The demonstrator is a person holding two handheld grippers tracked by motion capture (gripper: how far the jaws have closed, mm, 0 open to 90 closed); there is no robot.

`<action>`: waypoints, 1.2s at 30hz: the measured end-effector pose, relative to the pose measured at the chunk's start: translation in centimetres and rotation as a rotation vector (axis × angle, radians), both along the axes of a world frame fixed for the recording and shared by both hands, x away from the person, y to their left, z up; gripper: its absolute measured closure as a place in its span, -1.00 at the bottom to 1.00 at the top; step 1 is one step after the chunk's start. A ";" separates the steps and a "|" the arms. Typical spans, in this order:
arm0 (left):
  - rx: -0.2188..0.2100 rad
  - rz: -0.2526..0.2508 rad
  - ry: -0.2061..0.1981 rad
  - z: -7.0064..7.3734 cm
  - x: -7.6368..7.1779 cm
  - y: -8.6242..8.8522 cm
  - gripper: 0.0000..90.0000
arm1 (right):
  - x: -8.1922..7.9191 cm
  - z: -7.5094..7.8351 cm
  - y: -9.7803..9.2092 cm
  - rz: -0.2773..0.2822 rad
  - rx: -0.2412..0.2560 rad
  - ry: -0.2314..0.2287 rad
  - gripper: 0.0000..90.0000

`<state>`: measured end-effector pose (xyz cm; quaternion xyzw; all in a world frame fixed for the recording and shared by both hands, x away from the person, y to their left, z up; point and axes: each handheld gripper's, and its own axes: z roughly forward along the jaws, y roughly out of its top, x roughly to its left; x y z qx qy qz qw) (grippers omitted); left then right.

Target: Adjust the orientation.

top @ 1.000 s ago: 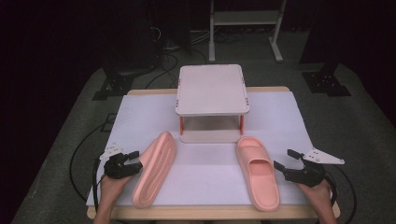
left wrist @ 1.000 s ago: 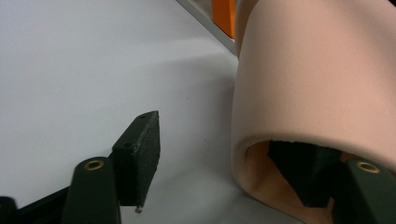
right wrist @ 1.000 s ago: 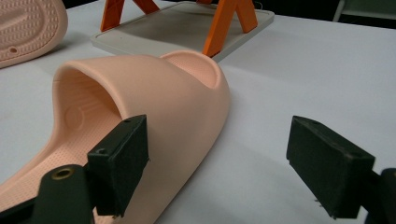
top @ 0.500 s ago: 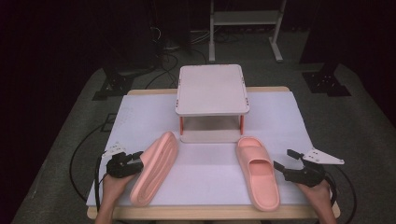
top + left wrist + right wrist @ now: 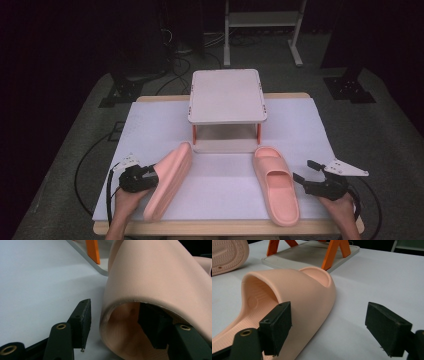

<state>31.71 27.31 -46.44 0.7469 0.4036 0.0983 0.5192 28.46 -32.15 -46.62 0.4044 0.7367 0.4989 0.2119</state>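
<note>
Left slipper: tipped on edge, near-left of white mat; left gripper spread, one jaw inside its strap. Right slipper: flat, near-right; right gripper spread, just beside it. Shelf: far centre, bare mat between slippers.

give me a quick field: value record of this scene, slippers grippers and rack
left slipper: tipped up on its side edge, sole showing to the right gripper view, in front of the rack
right slipper: flat on its sole, strap up
left gripper: open, one jaw inside the left slipper's strap opening, the other outside it
right gripper: open, beside the right slipper, one jaw over the footbed edge, nothing held
rack: two-tier, pale shelves on orange legs, both shelves bare
table: white cover
</note>
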 end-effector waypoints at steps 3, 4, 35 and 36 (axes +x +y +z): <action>0.004 -0.009 -0.001 0.1 -0.1 -0.3 -0.03 | 0.0 0.0 0.0 0.001 -0.001 -0.001 -0.54; 0.004 -0.010 -0.002 0.1 -0.1 -0.3 -0.03 | 0.0 0.0 0.0 0.001 0.000 0.000 -0.54; 0.029 -0.064 -0.038 0.4 -0.7 -1.3 -0.09 | -0.1 0.0 0.1 0.005 0.002 0.001 -0.53; 0.031 -0.067 -0.038 0.4 -0.7 -1.3 -0.09 | 0.0 0.0 0.1 0.006 0.002 -0.001 -0.53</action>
